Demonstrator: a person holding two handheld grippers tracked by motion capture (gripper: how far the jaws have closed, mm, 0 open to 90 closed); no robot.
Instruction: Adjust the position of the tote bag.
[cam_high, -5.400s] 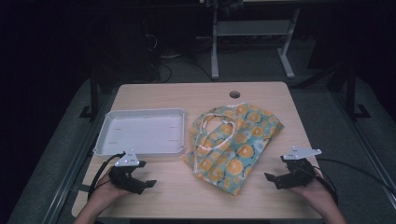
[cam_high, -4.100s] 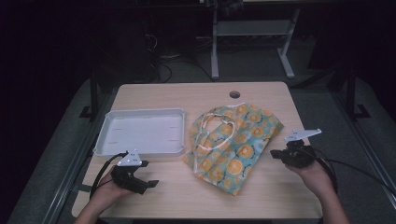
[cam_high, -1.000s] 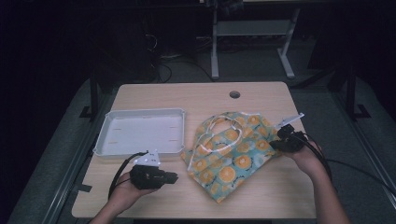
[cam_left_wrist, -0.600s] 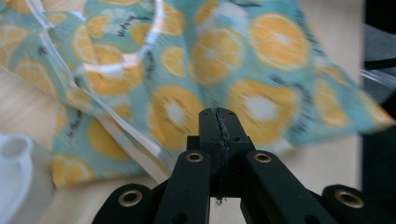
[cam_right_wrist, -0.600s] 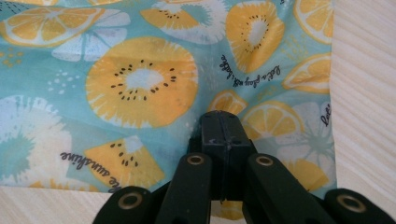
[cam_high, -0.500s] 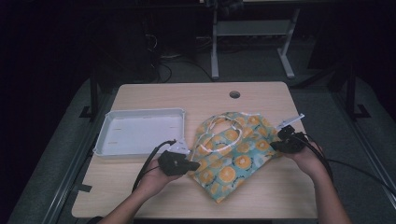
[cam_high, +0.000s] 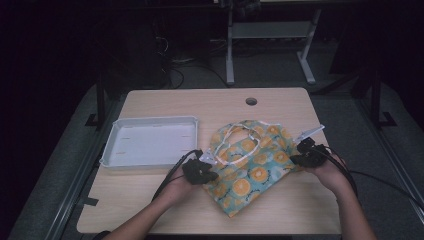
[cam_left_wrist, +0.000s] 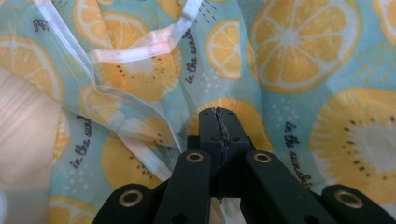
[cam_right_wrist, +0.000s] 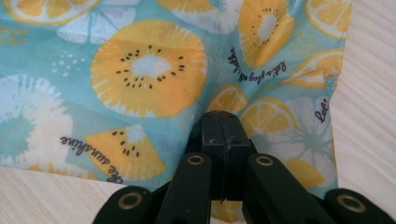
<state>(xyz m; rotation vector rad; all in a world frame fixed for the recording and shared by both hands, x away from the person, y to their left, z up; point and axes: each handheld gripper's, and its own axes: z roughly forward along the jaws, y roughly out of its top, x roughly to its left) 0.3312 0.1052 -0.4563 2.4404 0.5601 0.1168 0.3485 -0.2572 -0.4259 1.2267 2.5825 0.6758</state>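
Note:
A cloth bag (cam_high: 250, 170) printed with orange slices on pale blue lies flat on the wooden table, its white handles (cam_high: 235, 142) looped on top. My left gripper (cam_high: 212, 176) is at the bag's left edge; in the left gripper view its jaws (cam_left_wrist: 218, 122) are shut, tips resting on the bag (cam_left_wrist: 303, 70) beside a white handle strap (cam_left_wrist: 154, 44), and I cannot tell if any fabric is pinched. My right gripper (cam_high: 295, 160) is at the bag's right edge; in the right gripper view its jaws (cam_right_wrist: 223, 126) are shut on the bag (cam_right_wrist: 149, 70) near its corner.
A shallow white tray (cam_high: 150, 119) lies on the table left of the bag. A round cable hole (cam_high: 251, 101) is near the table's far edge. Cables trail from both grippers toward the near edge. A desk frame stands on the dark floor behind.
My left gripper has travelled right from the bare table near the front edge to the bag's left edge. The right gripper has stayed at the right edge and the bag has barely shifted.

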